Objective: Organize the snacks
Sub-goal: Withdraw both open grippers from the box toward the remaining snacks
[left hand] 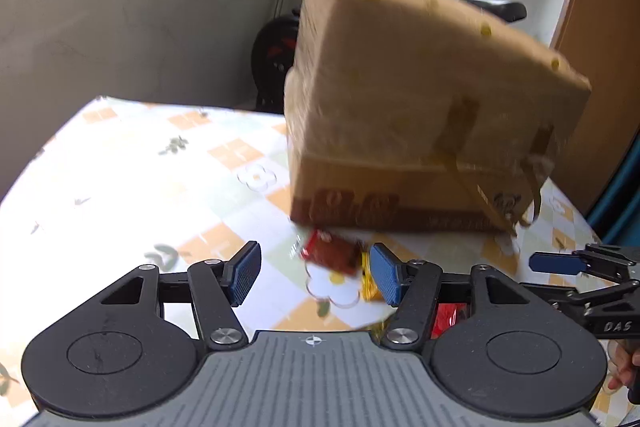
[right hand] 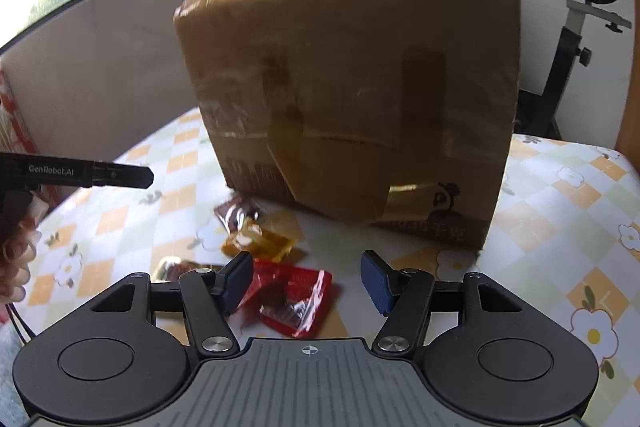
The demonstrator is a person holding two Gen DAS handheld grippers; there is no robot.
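Observation:
A taped brown cardboard box (left hand: 420,115) stands on the patterned tablecloth (left hand: 140,167), also in the right wrist view (right hand: 352,91). Several small snack packets lie in front of it. A red-brown packet (left hand: 332,253) and a yellow one (left hand: 368,283) lie between my left gripper's (left hand: 316,275) open fingers. In the right wrist view, a red packet (right hand: 292,297) lies between my right gripper's (right hand: 308,283) open fingers, with a yellow packet (right hand: 260,241), a brown packet (right hand: 236,213) and a gold-edged packet (right hand: 176,269) beyond. Both grippers are empty.
The right gripper shows at the right edge of the left wrist view (left hand: 560,263); the left one shows at the left of the right wrist view (right hand: 120,175). An exercise bike (right hand: 588,27) and walls stand behind the table.

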